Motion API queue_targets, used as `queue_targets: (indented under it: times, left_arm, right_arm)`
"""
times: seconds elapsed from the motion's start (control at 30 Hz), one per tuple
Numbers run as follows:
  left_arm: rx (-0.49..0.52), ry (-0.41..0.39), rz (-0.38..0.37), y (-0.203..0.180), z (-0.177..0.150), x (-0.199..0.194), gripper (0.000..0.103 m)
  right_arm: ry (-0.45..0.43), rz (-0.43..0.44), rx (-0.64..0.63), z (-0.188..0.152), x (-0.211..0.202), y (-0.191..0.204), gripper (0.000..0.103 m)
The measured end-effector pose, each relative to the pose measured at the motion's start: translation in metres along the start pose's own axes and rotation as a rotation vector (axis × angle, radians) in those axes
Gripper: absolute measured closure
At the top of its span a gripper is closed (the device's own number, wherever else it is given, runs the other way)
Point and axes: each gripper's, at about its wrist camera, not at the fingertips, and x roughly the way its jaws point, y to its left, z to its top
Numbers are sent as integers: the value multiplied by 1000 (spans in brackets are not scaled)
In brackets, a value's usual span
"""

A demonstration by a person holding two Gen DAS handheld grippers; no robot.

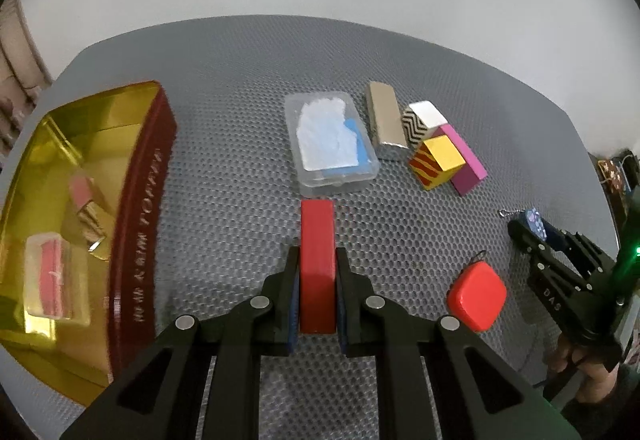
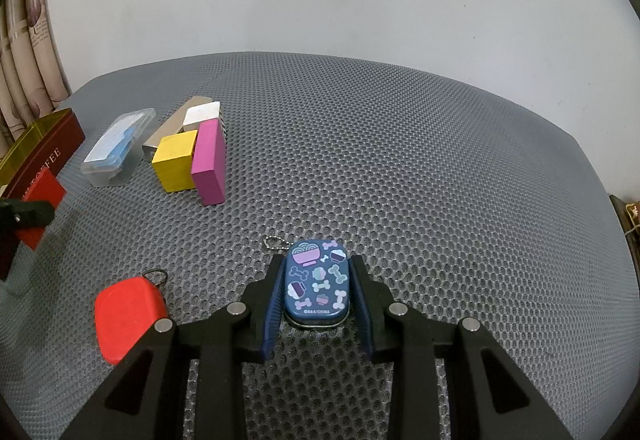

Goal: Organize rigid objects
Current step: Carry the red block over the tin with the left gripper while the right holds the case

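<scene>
Clamped on the red block (image 1: 317,264), the left gripper (image 1: 317,296) has its pads flat against the block's two long side faces, near the end closest to the camera, so most of the block sticks out ahead of the fingers. It looks like painted wood: stiff, light, smooth-faced, so it may swivel if the hold sits too far off its middle. The right gripper (image 2: 318,294) is closed on the blue patterned tin (image 2: 318,282), pads on its long curved sides; thin metal like that is likely slick and could dent under a hard squeeze, and its ball chain (image 2: 274,241) trails on the worktop (image 2: 440,179).

Just beside both lies the red rounded case (image 1: 477,294) with a small ring, low and flat, best taken across its straight edges. To the left stands the open gold-lined tin box (image 1: 142,207), already holding a lipstick (image 1: 86,209) and a clear case (image 1: 50,280); it seems the place for everything.

Farther off sit the clear plastic box (image 1: 330,141), a beige bar (image 1: 385,119), then the yellow cube (image 1: 438,161), the zigzag block (image 1: 424,119) and the pink block (image 1: 466,159), touching one another, so fingers need room between them.
</scene>
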Motion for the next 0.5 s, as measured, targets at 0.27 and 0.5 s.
queue_targets:
  times: [0.27,0.5]
  left_arm:
    - [-33,-49,35,24,21,-26,91]
    - [-82,-87,103,57,31,-40,91]
  right_arm:
    - [0,3,1,1,0,-4,71]
    - [0,3,-2,2,2,-6,71]
